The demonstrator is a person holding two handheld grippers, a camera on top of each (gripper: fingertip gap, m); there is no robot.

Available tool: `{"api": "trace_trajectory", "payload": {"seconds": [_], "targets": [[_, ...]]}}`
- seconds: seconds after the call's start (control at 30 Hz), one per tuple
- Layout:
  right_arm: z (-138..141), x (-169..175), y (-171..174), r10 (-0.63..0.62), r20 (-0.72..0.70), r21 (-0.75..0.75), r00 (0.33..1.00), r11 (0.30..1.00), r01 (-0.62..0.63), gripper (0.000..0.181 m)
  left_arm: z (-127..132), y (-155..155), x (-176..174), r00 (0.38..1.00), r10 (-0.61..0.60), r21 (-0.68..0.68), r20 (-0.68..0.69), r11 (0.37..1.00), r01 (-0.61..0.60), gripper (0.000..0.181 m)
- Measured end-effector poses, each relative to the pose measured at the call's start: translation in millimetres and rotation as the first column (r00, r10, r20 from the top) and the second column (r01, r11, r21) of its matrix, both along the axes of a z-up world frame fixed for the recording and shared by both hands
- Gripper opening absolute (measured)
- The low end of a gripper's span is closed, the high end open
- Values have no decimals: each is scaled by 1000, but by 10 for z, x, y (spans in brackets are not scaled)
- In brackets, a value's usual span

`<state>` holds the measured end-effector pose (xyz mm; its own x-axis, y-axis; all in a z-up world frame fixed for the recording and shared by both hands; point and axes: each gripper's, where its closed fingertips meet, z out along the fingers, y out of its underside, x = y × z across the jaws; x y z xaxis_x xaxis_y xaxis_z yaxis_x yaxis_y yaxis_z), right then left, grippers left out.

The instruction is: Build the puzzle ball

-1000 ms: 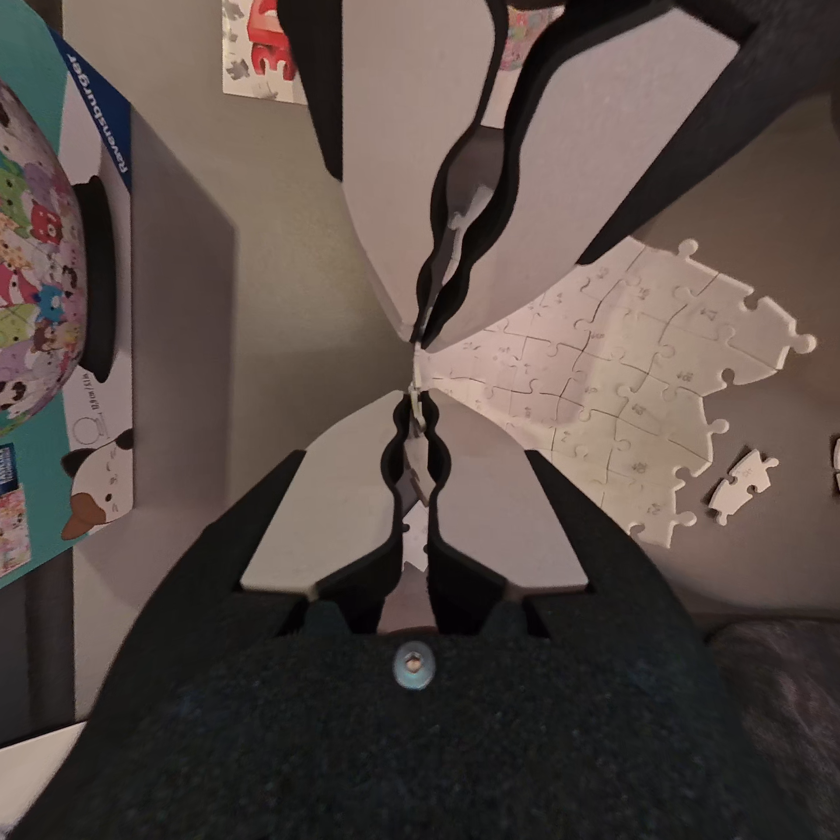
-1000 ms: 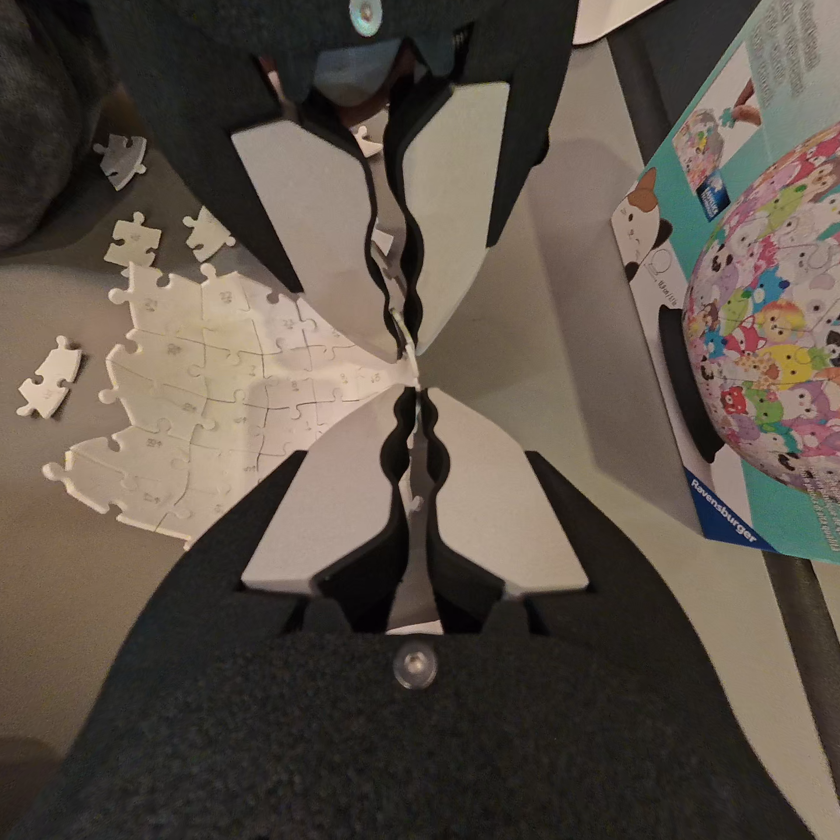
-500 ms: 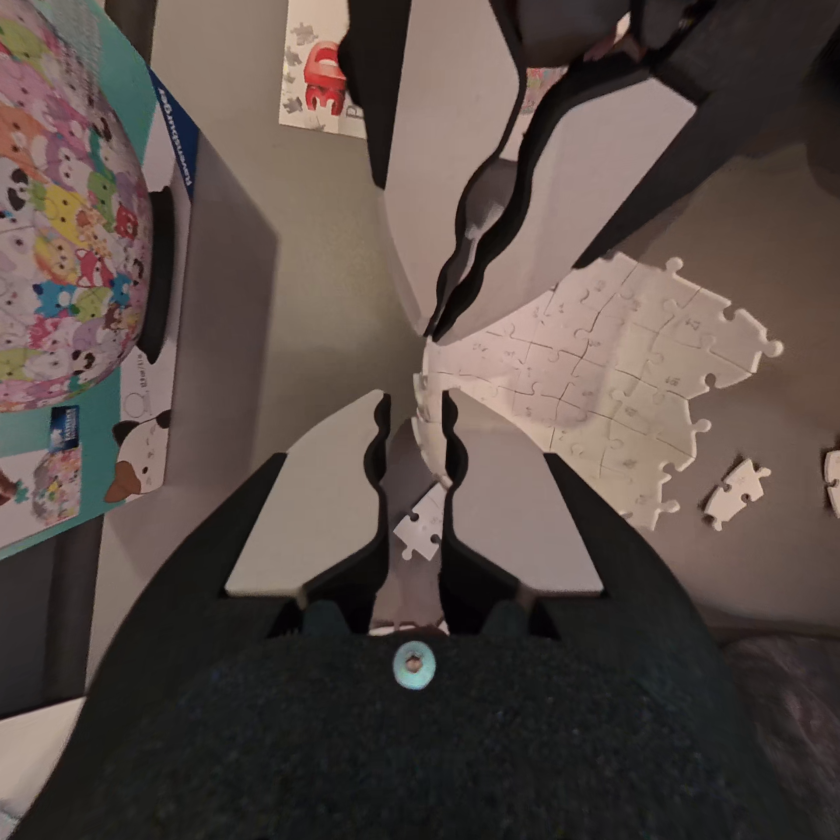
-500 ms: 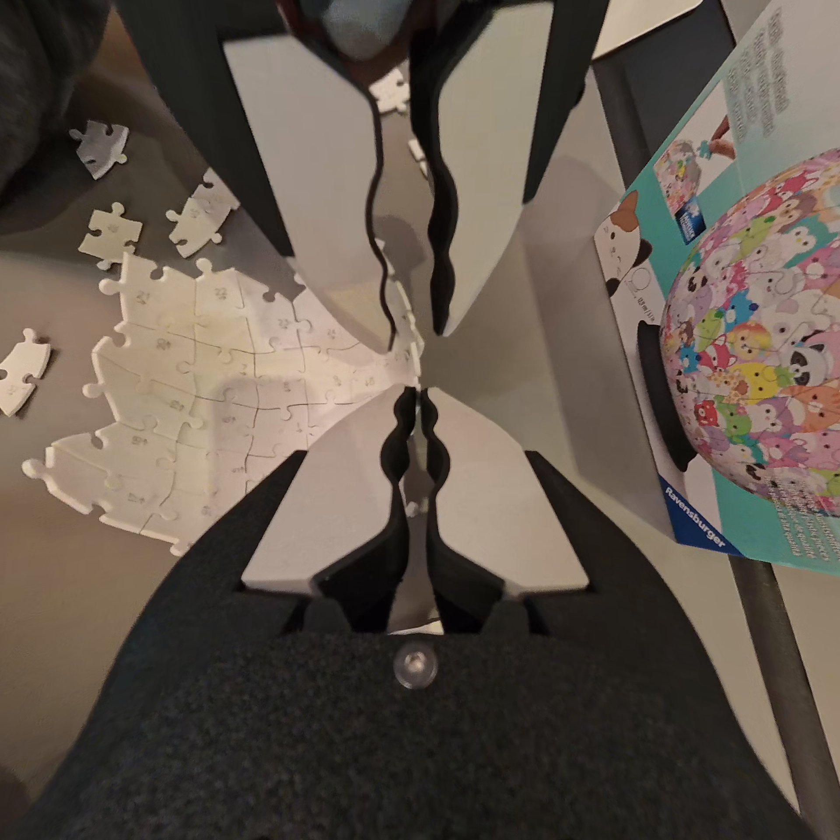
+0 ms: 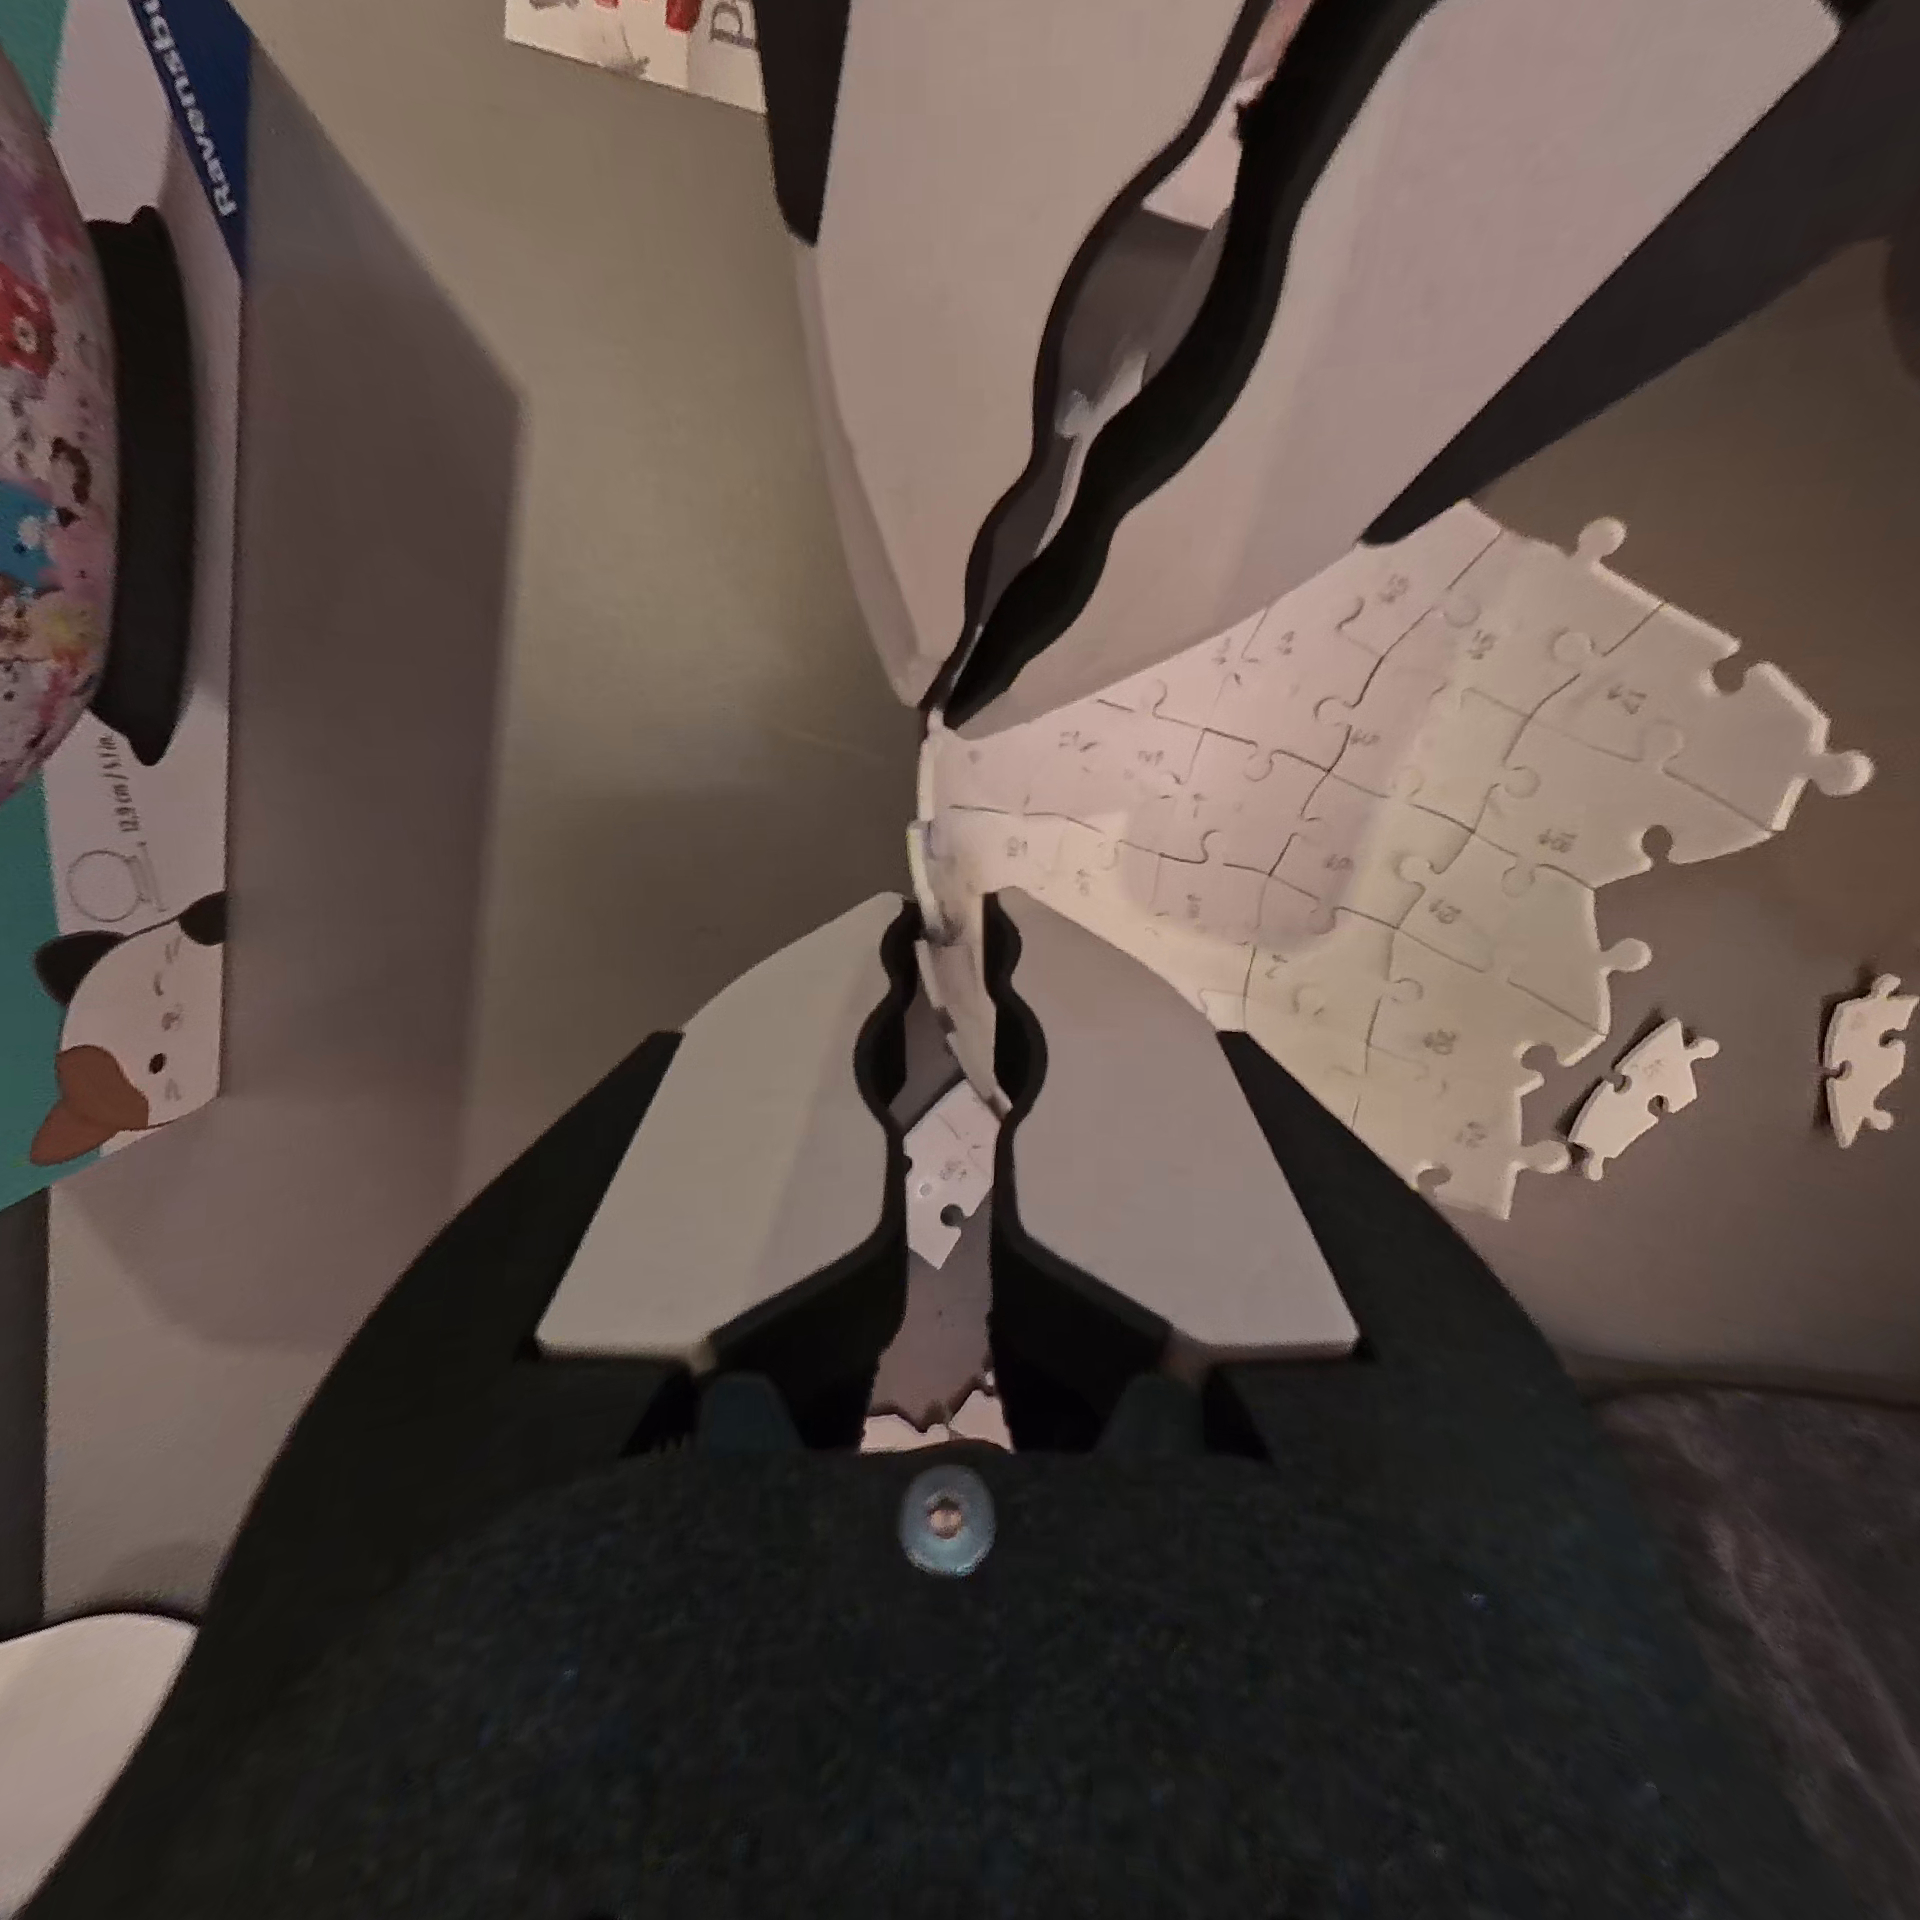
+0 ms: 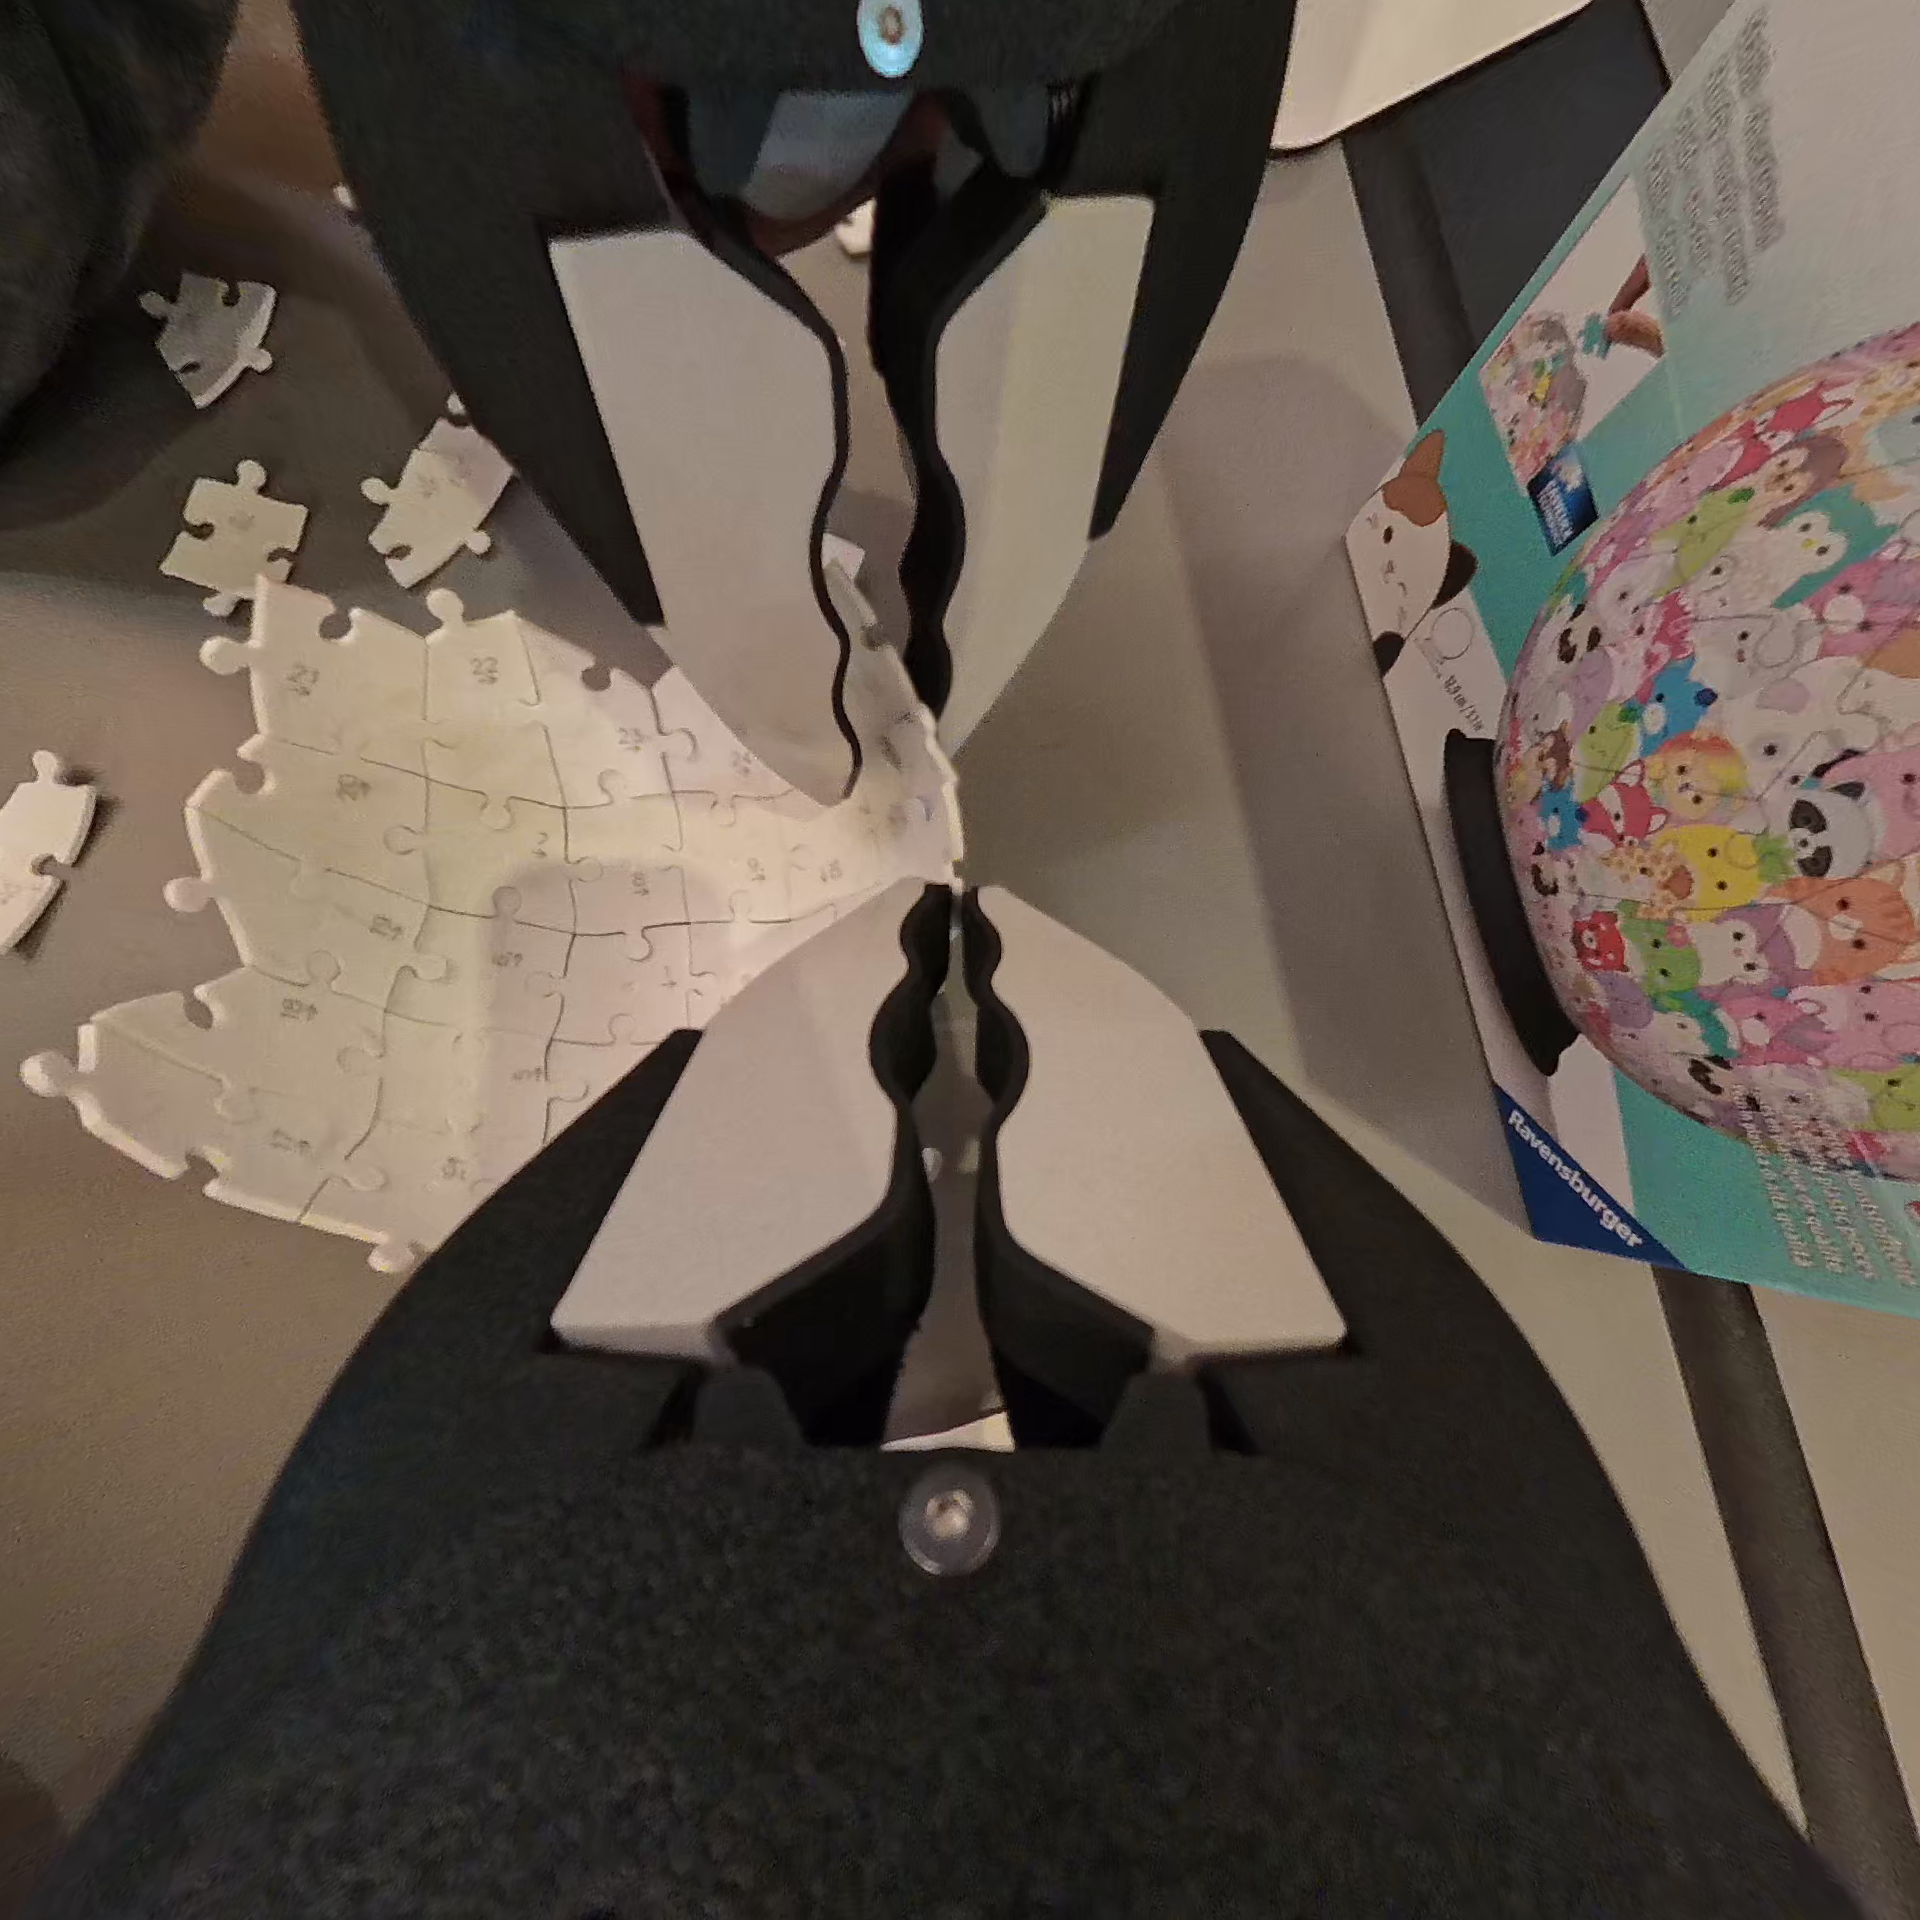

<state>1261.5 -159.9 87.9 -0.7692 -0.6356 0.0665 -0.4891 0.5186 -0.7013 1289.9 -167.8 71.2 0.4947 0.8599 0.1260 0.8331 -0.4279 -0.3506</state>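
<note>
A white, partly built curved puzzle shell (image 5: 1403, 831) lies printed side down on the grey table; it also shows in the right wrist view (image 6: 468, 883). The two grippers face each other tip to tip at its near rim. My left gripper (image 5: 951, 914) has its jaws nearly together with the shell's rim between them. My right gripper (image 6: 956, 899) is shut on the same rim from the other side. In the left wrist view the right gripper (image 5: 940, 701) comes in from the top, with a white sliver between its fingers. In the right wrist view the left gripper (image 6: 894, 748) comes in from the top.
The puzzle box (image 6: 1714, 727) with the colourful ball picture stands beside the shell, also seen in the left wrist view (image 5: 135, 623). Loose white pieces (image 5: 1642, 1091) (image 6: 239, 530) lie around the shell's far side. One piece (image 5: 945, 1164) lies under my left gripper. A leaflet (image 5: 623, 42) lies farther off. My two grippers' fingertips are within a few centimetres of each other.
My left gripper let go of the rim and opened half a second ago; now it has closed on the rim again. My right gripper stayed shut on the rim.
</note>
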Motion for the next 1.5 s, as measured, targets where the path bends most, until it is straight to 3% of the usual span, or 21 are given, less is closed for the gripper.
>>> {"api": "trace_trajectory", "payload": {"seconds": [0.53,0.7,1.5], "targets": [[-20,-16,-33,11,-30,6,1000,1000,-11,2,-1,-1,-14,1000,24,62,12,998,-25,7],[-22,-24,-39,2,-33,3,999,1000,-2,2,44,2,-96,999,31,48,-35,998,-29,25],[-19,-48,-100,0,27,-75,1000,997,2,2,-43,-35,-176,998,40,73,-45,997,-36,14]]}}
